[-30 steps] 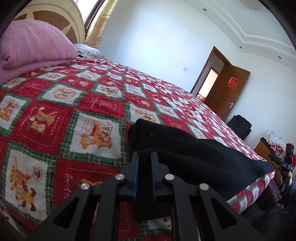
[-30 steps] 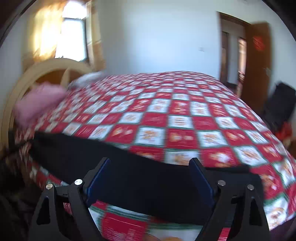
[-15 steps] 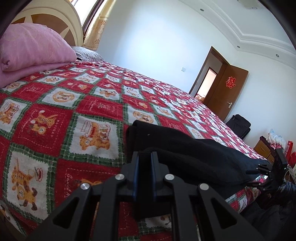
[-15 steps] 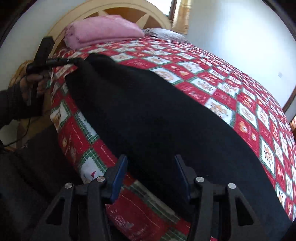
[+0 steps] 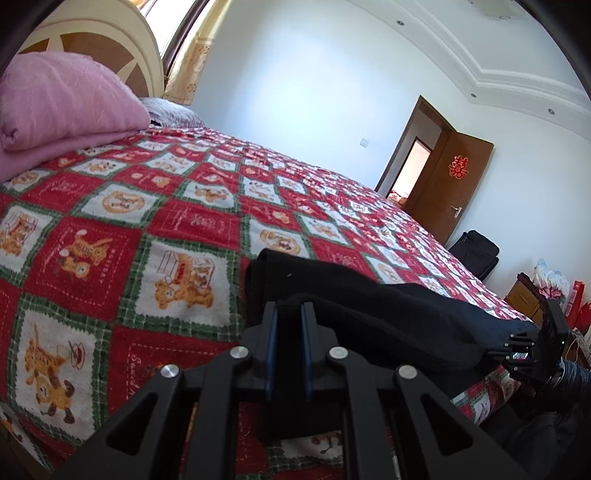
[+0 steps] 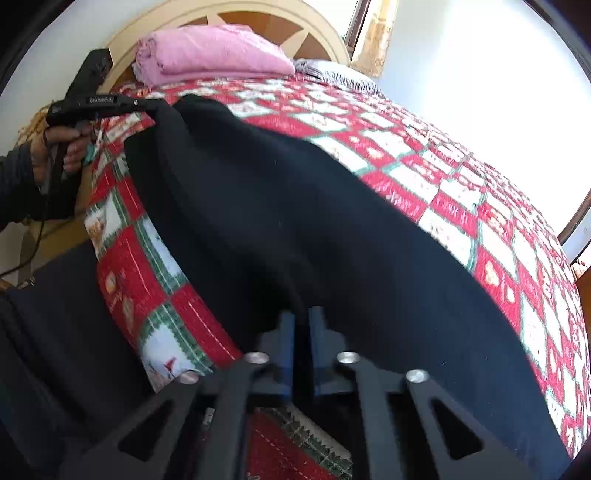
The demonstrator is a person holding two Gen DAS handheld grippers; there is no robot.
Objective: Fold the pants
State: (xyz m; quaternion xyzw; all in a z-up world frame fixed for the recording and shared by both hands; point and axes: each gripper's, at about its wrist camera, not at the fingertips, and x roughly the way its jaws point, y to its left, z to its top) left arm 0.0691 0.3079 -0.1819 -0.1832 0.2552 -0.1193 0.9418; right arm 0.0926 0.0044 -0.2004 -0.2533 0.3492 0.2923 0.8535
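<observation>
Black pants (image 5: 369, 310) lie stretched along the near edge of a bed with a red patchwork blanket (image 5: 155, 229). My left gripper (image 5: 288, 314) is shut on one end of the pants, lifting the cloth slightly. My right gripper (image 6: 301, 317) is shut on the other end of the pants (image 6: 295, 206). In the left wrist view the right gripper (image 5: 532, 347) shows at the far right, at the pants' end. In the right wrist view the left gripper (image 6: 147, 105) shows at upper left, pinching the pants' far corner.
A folded pink blanket (image 5: 55, 99) lies by the cream headboard (image 6: 236, 18). The bed edge drops off along the near side. A brown door (image 5: 454, 192), a black bag (image 5: 476, 254) and a wooden stand (image 5: 524, 295) are past the foot of the bed.
My right gripper swung round to the pants' end, went from wide open to shut, and now grips the cloth. My left gripper stayed shut on its end, barely moving.
</observation>
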